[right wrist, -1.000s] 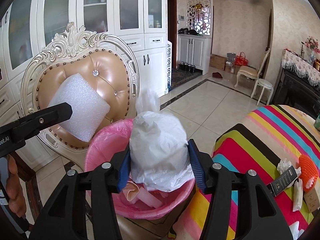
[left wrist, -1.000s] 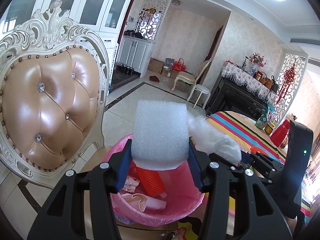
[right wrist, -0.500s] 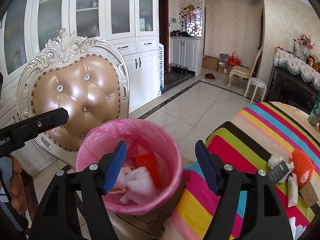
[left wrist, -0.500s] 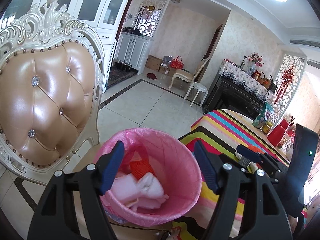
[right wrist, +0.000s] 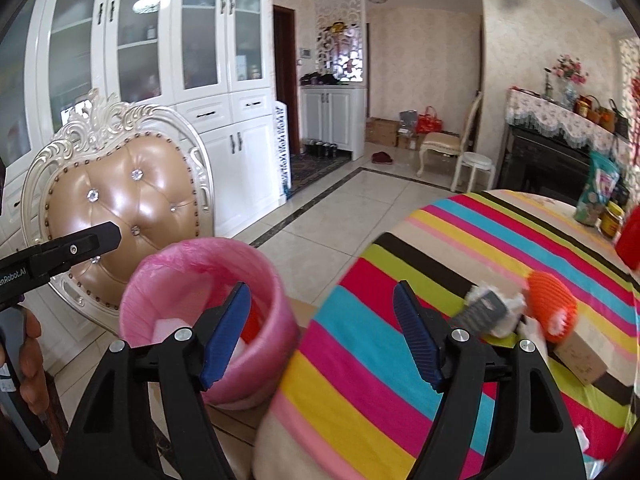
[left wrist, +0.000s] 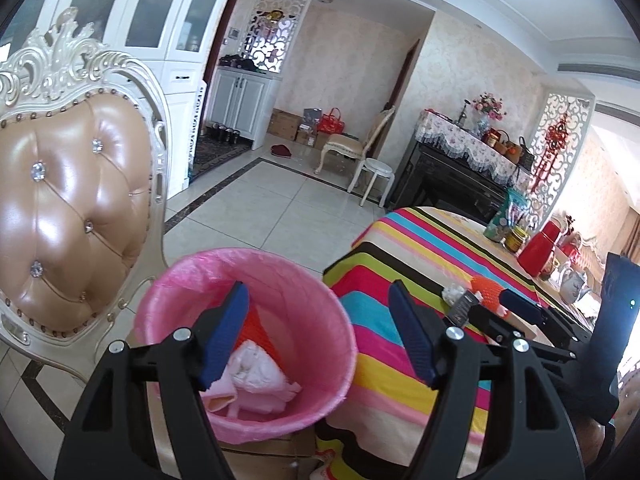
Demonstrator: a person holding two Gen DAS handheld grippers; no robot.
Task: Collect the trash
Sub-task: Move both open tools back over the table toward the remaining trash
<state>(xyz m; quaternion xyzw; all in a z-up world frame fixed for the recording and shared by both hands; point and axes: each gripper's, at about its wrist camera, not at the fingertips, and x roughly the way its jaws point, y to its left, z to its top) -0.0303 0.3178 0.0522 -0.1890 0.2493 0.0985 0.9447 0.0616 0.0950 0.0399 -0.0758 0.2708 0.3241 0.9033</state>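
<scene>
A bin lined with a pink bag (left wrist: pixel 320 312) (right wrist: pixel 256 268) stands on a cardboard box beside the striped table. It holds white foam and plastic (left wrist: pixel 256 372) and an orange net. My left gripper (left wrist: pixel 318 340) is open and empty above the bin's right side. My right gripper (right wrist: pixel 322 336) is open and empty between the bin and the table edge. On the table lie an orange foam net (right wrist: pixel 550 306) (left wrist: pixel 486 290), a black packet (right wrist: pixel 482 308), white crumpled scraps and a small brown box (right wrist: pixel 580 360).
A tufted tan chair (left wrist: pixel 68 216) (right wrist: pixel 124 208) stands just left of the bin. The striped tablecloth (right wrist: pixel 400 360) covers the table at right, with jars and a red flask (left wrist: pixel 540 250) at its far end. Tiled floor (left wrist: pixel 280 208) lies beyond.
The left gripper let go of the white foam block and the right gripper let go of the white plastic bag; both now lie in the bin. Both grippers have swung right toward the table.
</scene>
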